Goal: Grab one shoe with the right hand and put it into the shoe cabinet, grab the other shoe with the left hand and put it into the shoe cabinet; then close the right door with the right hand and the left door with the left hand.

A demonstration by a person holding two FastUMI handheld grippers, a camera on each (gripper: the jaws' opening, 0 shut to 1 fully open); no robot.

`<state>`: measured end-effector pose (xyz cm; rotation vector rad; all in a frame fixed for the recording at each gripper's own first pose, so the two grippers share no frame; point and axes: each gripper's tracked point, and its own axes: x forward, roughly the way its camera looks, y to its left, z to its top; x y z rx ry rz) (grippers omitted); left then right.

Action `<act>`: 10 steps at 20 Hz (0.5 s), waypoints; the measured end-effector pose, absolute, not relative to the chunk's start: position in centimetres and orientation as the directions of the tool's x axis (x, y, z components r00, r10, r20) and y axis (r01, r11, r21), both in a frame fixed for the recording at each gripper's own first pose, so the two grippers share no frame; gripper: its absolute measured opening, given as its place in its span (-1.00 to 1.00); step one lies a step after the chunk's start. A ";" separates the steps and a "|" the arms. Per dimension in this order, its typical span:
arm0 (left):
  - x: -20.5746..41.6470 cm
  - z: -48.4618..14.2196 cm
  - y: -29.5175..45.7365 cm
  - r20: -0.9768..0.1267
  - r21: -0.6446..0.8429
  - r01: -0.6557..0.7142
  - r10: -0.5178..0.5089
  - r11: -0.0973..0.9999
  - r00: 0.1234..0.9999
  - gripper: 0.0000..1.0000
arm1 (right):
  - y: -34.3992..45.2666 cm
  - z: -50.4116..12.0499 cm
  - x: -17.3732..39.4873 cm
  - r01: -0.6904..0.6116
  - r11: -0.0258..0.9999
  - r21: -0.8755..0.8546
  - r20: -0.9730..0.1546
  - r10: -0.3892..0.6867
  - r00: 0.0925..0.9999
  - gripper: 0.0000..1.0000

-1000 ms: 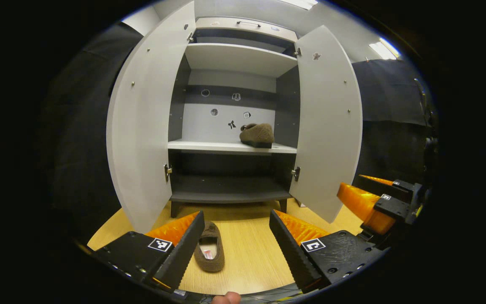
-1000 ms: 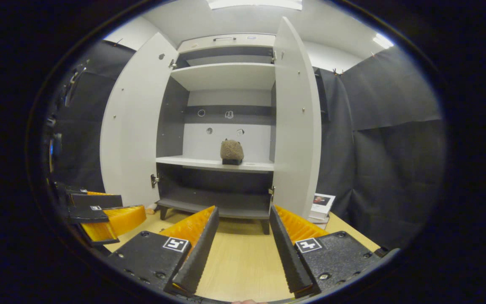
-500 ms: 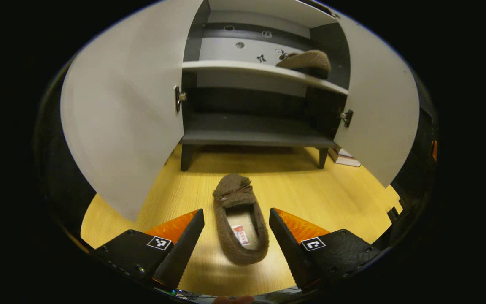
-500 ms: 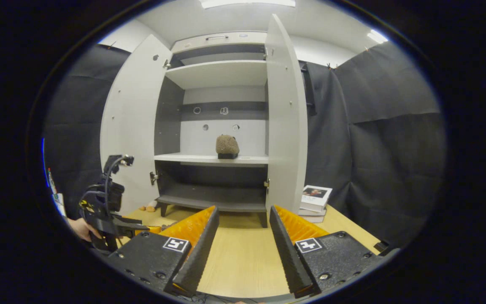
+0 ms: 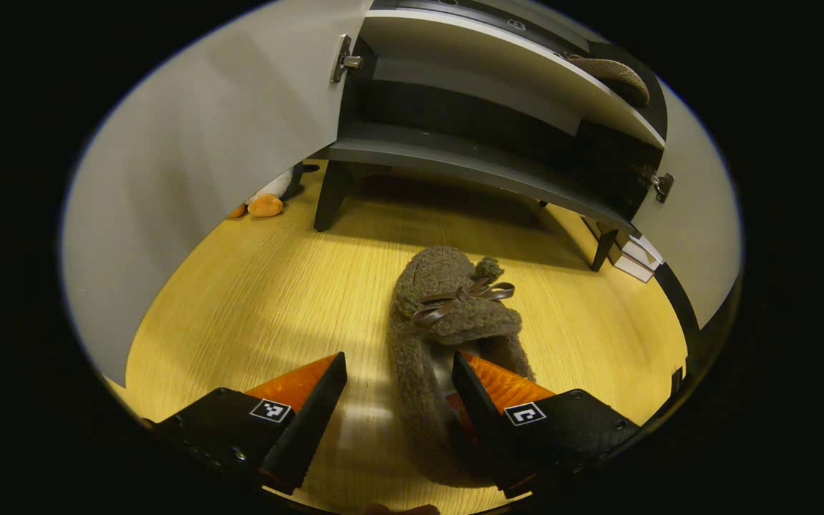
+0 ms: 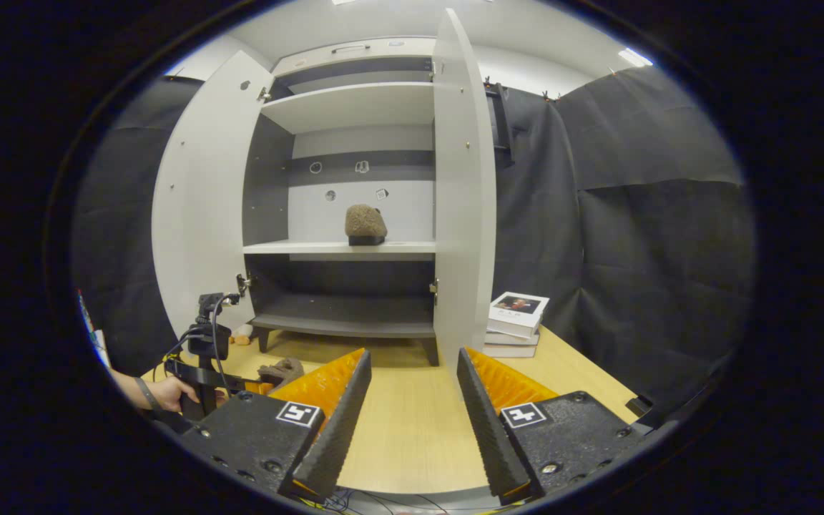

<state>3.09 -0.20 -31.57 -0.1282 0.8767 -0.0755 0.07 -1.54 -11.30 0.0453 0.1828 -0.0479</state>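
While the left gripper [image 5: 398, 400] hangs low over the floor [image 5: 254, 300] in the left gripper view, its jaws are spread, one finger inside the shoe [image 5: 448, 336] and the other outside it, not pinching. The cabinet [image 5: 469, 157] stands beyond, doors open. In the right gripper view, the right gripper [image 6: 412, 408] is spread and empty above the floor. The second shoe [image 6: 365, 223] sits on the middle shelf [image 6: 333, 247]. Books [image 6: 516, 322] lie by the right door [image 6: 462, 207].

Lying on the floor [image 5: 254, 300] before the shoe cabinet [image 6: 344, 286]: one shoe [image 5: 448, 322]. On the middle shelf [image 6: 340, 247]: the other shoe [image 6: 365, 223]. Right of the cabinet: stacked books [image 6: 517, 323].
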 end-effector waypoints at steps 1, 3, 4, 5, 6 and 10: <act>3.3 -31.4 0.2 -0.752 -0.159 0.001 -0.122 0.987 0.648 0.81 | -1.8 -11.4 0.0 0.059 0.998 0.036 -0.189 -0.051 0.981 0.56; 3.2 -31.4 0.7 -0.736 -0.182 -0.021 -0.122 0.983 0.666 0.63 | -2.1 -11.6 -0.1 0.068 0.997 0.029 -0.197 -0.061 0.979 0.56; 3.1 -31.9 0.4 -0.730 -0.206 -0.022 -0.139 0.978 0.669 0.55 | -2.3 -11.6 -0.1 0.070 0.997 0.024 -0.200 -0.064 0.978 0.56; 3.4 -32.4 -0.2 -0.723 -0.227 -0.026 -0.151 0.973 0.675 0.38 | -2.3 -11.8 0.0 0.071 0.997 0.021 -0.205 -0.065 0.977 0.56; 4.0 -32.2 -0.4 -0.711 -0.237 -0.032 -0.151 0.971 0.687 0.28 | -2.2 -11.8 0.1 0.064 0.998 0.020 -0.209 -0.059 0.976 0.56; 4.2 -31.4 2.3 -0.696 -0.165 -0.113 -0.034 0.980 0.717 -0.65 | -1.6 -11.4 0.6 0.036 0.999 0.016 -0.204 -0.032 0.978 0.56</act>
